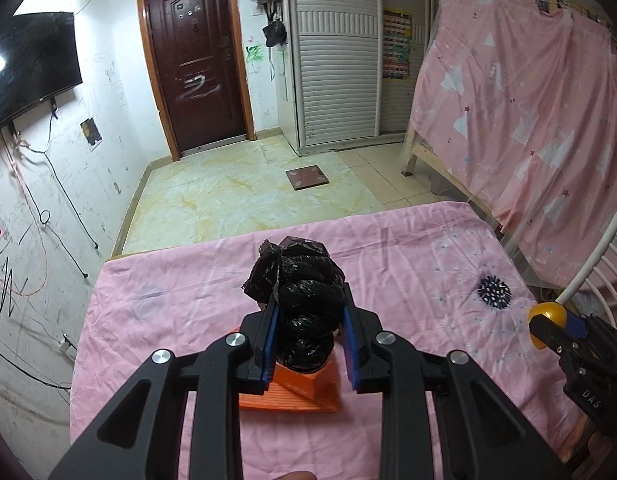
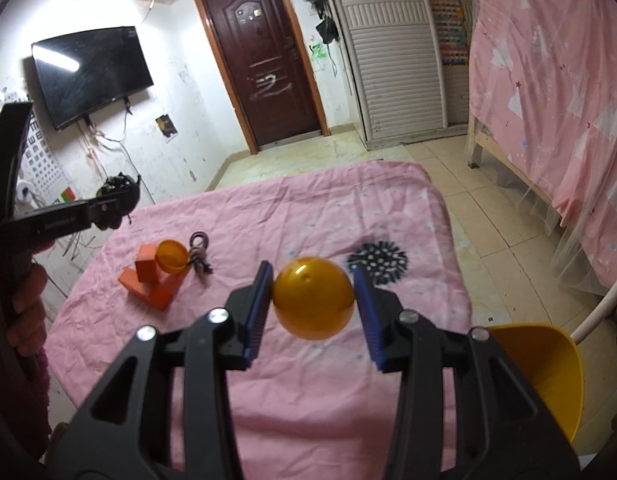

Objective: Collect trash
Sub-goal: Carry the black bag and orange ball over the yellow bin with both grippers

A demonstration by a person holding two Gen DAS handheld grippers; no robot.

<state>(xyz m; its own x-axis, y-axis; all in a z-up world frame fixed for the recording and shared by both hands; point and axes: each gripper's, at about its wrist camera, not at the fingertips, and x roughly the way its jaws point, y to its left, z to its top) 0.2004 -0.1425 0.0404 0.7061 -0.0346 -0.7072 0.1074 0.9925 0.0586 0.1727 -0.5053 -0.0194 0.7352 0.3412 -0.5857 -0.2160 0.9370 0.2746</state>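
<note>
My left gripper [image 1: 308, 300] is shut on a crumpled black plastic bag [image 1: 298, 284], held above the pink-sheeted table [image 1: 168, 304]. In the right wrist view that left gripper [image 2: 120, 200] shows at the far left with the black bag [image 2: 118, 186] in it. My right gripper [image 2: 313, 276] is shut on an orange plastic ball half [image 2: 313, 298], lifted over the pink sheet [image 2: 348, 208]. The right gripper [image 1: 548, 324] with the orange ball half [image 1: 546, 314] appears at the right edge of the left wrist view.
On the sheet lie orange blocks [image 2: 150, 280], another orange half shell [image 2: 171, 257] and a dark hair tie bundle [image 2: 199, 254]. An orange block [image 1: 292, 394] sits under my left gripper. A yellow bin [image 2: 548, 376] stands at the lower right. Beyond are a tiled floor, door and covered bed.
</note>
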